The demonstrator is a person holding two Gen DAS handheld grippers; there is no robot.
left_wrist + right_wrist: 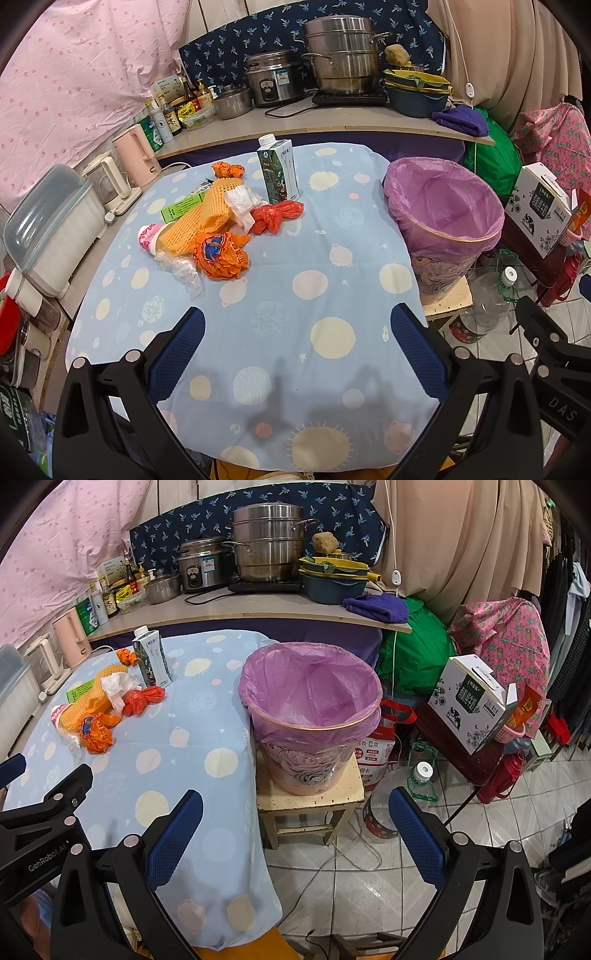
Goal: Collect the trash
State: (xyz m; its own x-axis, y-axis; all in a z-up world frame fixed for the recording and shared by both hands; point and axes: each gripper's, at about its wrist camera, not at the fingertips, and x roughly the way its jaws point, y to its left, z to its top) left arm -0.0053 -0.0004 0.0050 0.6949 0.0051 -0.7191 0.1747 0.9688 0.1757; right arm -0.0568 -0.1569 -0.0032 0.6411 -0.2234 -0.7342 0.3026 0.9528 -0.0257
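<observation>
Indoors, planet-print tablecloth (280, 280) strewn with trash pile (218, 225), purple-lined bin (310, 705) beside, both grippers' jaws open, empty.

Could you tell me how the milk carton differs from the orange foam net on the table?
The milk carton stands upright and apart; the orange foam net lies flat within the trash pile. The carton is a rigid, dark-printed box with a white cap; the net is soft mesh. Both rest on the blue spotted cloth.

Steamer pot (341, 55) at 12 o'clock on back shelf, rice cooker (273, 79) just left; purple cloth (461, 120) at 2 o'clock; pink kettle (135, 155) at 10 o'clock.
</observation>
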